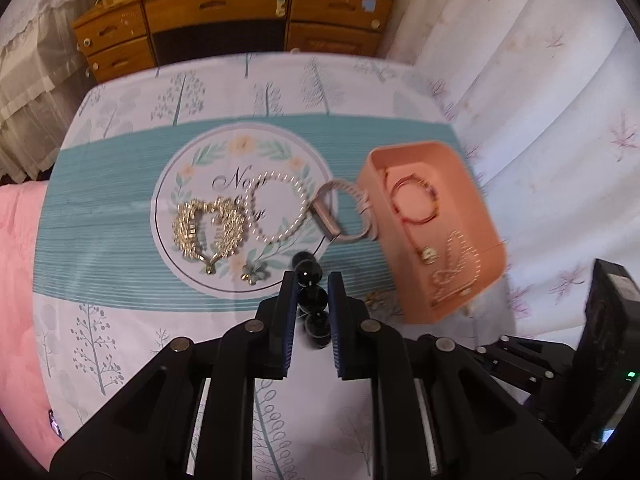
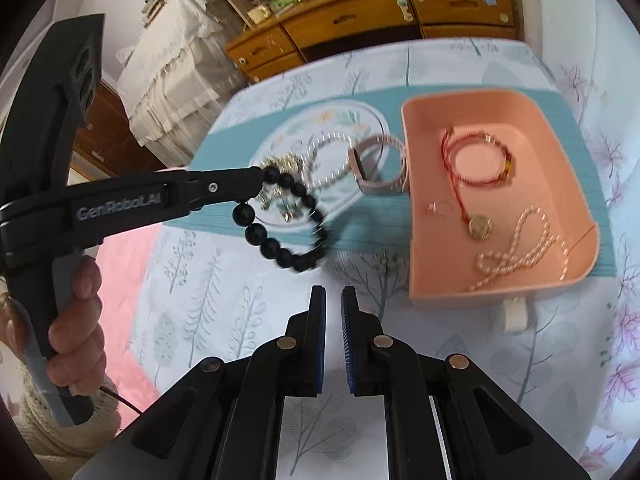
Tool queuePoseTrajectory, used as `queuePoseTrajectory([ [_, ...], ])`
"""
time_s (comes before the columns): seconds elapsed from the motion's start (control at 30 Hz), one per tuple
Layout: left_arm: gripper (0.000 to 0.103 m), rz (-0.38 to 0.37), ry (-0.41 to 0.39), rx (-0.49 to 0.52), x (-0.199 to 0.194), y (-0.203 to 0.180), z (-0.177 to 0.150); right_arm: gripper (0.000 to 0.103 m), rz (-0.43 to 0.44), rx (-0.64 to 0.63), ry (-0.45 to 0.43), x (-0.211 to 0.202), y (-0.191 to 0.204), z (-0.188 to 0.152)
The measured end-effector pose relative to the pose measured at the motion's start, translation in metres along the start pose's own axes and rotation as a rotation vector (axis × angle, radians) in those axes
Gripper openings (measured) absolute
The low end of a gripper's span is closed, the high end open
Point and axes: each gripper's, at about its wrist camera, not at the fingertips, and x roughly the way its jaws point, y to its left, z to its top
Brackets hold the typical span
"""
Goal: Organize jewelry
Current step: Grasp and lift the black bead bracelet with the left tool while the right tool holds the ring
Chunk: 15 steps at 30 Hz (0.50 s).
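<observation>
My left gripper (image 1: 314, 280) is shut on a black bead bracelet (image 1: 309, 271), lifted above the tablecloth. In the right wrist view the left gripper (image 2: 260, 176) reaches in from the left and the bracelet (image 2: 256, 233) hangs from it as a loop. A pink box (image 1: 460, 156) stands to the right; its wall (image 2: 409, 200) faces the bracelet. Inside lie a red cord bracelet (image 2: 476, 160) and a pearl string (image 2: 516, 248). My right gripper (image 2: 333, 294) is shut with nothing in it, low near the front of the box.
On the round print lie a gold necklace (image 1: 208, 224), a pearl bracelet (image 1: 276, 208), a grey band (image 1: 344, 212) and a small flower piece (image 1: 254, 274). A wooden dresser (image 1: 224, 12) stands beyond the table. Pink bedding (image 1: 16, 280) lies left. A person's hand (image 2: 76, 300) grips the left handle.
</observation>
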Motion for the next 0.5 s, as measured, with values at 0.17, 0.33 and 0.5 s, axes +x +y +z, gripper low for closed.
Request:
queuePoseTrajectory([
  [0.17,0.012,-0.018,-0.051,0.002,-0.028,-0.007,0.006,0.01,-0.006,0.034,0.099,0.014,-0.006,0.001],
  [0.33,0.012,-0.036,-0.07,0.005,-0.041,-0.01,0.005,0.01,-0.013,0.104,0.184,0.04,-0.022,-0.006],
  [0.5,0.012,-0.051,-0.063,0.004,-0.041,-0.01,0.001,0.01,-0.051,0.115,0.194,0.052,-0.026,-0.005],
])
